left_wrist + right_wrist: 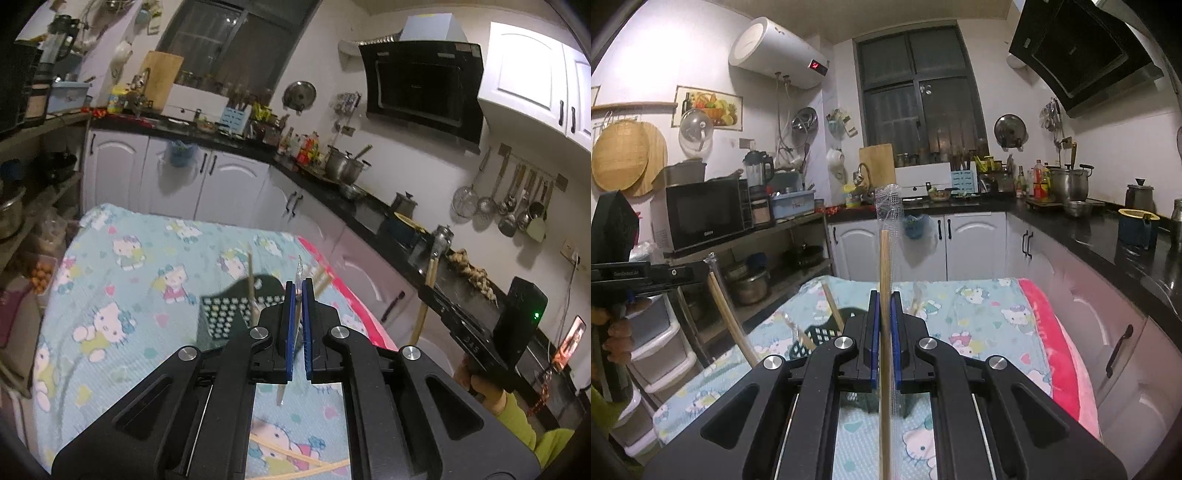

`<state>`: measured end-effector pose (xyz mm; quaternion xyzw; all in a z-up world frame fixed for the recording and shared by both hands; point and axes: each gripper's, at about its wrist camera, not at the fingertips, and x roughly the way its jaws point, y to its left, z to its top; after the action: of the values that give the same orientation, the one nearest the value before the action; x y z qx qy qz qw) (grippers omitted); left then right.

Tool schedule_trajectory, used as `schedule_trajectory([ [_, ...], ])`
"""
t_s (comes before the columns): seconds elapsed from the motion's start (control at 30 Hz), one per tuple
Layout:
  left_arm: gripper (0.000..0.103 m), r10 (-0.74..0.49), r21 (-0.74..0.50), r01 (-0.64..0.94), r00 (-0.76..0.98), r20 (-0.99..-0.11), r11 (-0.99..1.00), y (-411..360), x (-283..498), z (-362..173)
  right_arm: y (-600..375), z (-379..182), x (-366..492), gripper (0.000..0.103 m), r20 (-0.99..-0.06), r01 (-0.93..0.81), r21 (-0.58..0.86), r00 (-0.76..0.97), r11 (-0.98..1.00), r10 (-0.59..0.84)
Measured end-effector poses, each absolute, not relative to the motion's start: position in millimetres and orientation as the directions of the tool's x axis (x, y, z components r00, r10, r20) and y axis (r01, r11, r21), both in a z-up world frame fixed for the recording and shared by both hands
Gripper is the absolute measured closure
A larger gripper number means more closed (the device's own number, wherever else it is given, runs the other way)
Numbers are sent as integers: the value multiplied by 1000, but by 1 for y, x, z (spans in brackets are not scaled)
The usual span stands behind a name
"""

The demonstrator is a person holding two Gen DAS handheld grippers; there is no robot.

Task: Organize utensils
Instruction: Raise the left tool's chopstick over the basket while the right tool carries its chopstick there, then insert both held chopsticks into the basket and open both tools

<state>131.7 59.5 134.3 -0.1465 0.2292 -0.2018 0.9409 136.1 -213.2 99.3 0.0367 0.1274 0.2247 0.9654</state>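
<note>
My left gripper (298, 286) is shut on a thin chopstick in a clear wrapper (291, 332), which runs tilted through the blue pads. In the right wrist view that chopstick (727, 317) shows as wooden, slanting down from the left gripper (701, 275). My right gripper (885, 295) is shut on another wooden chopstick (884, 258) standing upright in a clear wrapper. The left wrist view shows this gripper (424, 290) at the right with its chopstick (424, 295). A black perforated holder (218, 317) (816, 336) stands on the table below both grippers, with chopsticks (251, 280) sticking out.
The table wears a light-blue cartoon-cat cloth (129, 266) with a pink blanket (1056, 347) along its right edge. Loose chopsticks (295, 458) lie on the cloth near me. Black counters (1108, 229) with pots and white cabinets run behind and to the right. A shelf with a microwave (701, 218) stands left.
</note>
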Motion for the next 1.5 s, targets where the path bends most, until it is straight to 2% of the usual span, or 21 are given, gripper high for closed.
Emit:
schedule_trajectory([
  [0.47,102,-366,-299,280,885,-287,912,83,152,189,-184,125,174,97,-186,-463,122,858,878,479],
  [0.77,102,-341,-276,270,904,-257,923,85,172,206,-158,144,206,97,-159,-492,125,847,862,507],
  [1.13,102,-354,-302,277,904,-240,912,75,205,202,-140,141,236,97,-110,-448,119,881,886,460],
  [1.5,102,-342,-295,260,899,-272,919,61,236,161,-137,106,264,97,-110,-414,146,896,899,431],
])
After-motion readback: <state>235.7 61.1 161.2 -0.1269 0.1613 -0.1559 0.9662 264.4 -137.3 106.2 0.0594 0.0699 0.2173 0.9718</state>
